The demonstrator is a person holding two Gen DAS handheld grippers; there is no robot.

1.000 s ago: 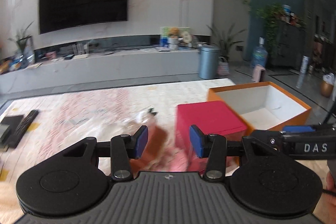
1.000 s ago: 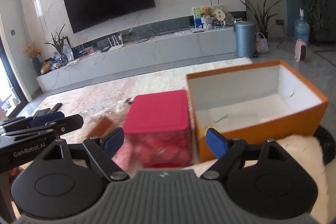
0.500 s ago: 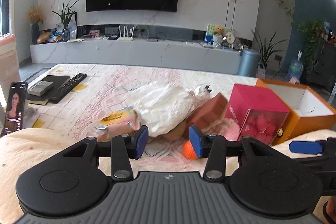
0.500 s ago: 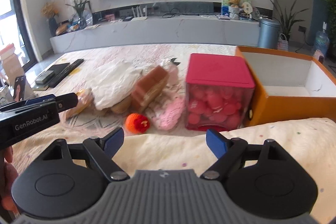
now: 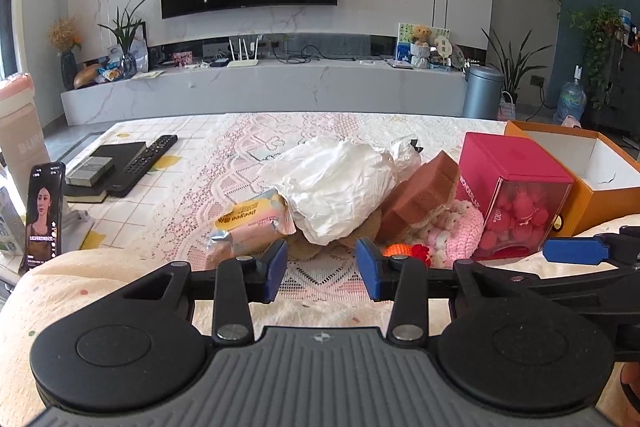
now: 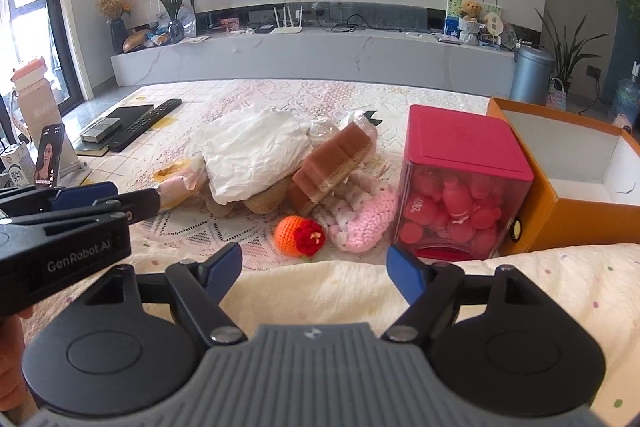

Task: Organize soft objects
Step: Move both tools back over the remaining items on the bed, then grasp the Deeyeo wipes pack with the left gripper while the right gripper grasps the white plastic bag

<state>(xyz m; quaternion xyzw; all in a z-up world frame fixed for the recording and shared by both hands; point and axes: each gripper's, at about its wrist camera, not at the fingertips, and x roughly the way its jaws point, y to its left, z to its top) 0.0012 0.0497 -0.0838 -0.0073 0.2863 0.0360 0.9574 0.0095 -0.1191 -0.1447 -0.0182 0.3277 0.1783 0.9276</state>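
At the near edge of a lace-covered counter (image 5: 240, 147), two hand-held grippers face a heap of soft goods with nothing yet picked up. Left gripper (image 5: 322, 269) has its blue fingers parted to a moderate gap and empty; right gripper (image 6: 314, 273) is spread wider, also empty. Both hang short of the pile, above a cream cloth (image 6: 520, 291) at the counter's edge.

By the look of things the sorting is at its opening step: choosing a first item. The heap lies mid-counter: a crumpled white bag (image 5: 332, 187), a wrapped pink pack (image 5: 250, 223), a brown sponge-like block (image 5: 420, 191), a pink knitted piece (image 6: 364, 219) and an orange-and-red crocheted ball (image 6: 300, 233) nearest the right gripper. Just right of the heap stands a red-lidded clear box (image 6: 460, 195) full of pink shapes, touching or nearly touching an open, empty orange box (image 6: 580, 211), the likely destination.

The next move probably calls for reaching forward and down onto one loose item, the ball being freest, and closing gently, since these things will squash.

Legible writing: "GenRobot.AI" on the left gripper's body, "WONDERLAB" on the red-lidded box, and, upside down, what reads as "Deeyeo" on the pink pack. A phone (image 5: 45, 215) stands propped at far left, beside a remote (image 5: 150, 159).
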